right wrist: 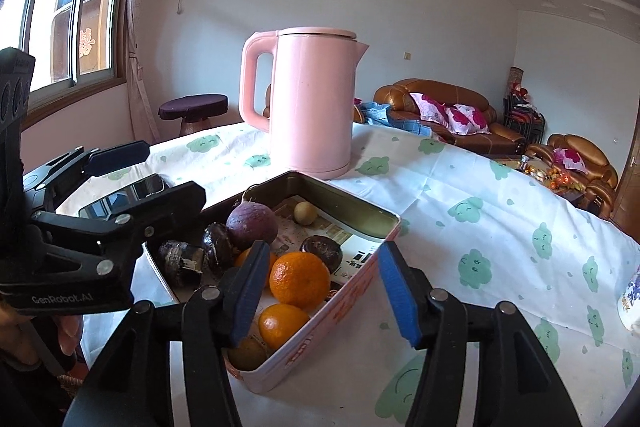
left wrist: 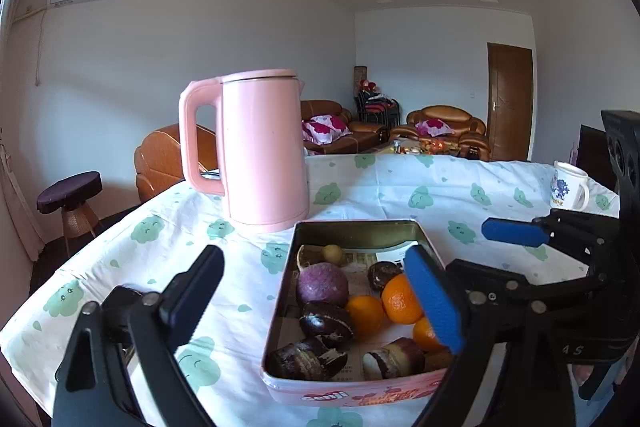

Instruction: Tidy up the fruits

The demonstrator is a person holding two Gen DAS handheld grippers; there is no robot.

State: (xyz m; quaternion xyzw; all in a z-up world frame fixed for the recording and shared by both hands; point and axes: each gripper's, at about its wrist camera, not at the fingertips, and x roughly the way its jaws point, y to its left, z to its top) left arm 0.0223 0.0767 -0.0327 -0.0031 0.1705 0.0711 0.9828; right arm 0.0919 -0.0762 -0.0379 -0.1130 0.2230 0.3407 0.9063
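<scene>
right gripper (right wrist: 326,297) open, empty | orange (right wrist: 299,279) straight ahead, near tin (right wrist: 352,301) corner | left gripper (left wrist: 316,301) open, farther

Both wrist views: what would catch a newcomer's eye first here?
A tall pink kettle stands upright on the white tablecloth with green prints, just behind an open tin. The tin holds bright oranges, a round purple fruit and dark brown pieces. The left tongs and right tongs hang open at the tin's near end, holding nothing.
</scene>
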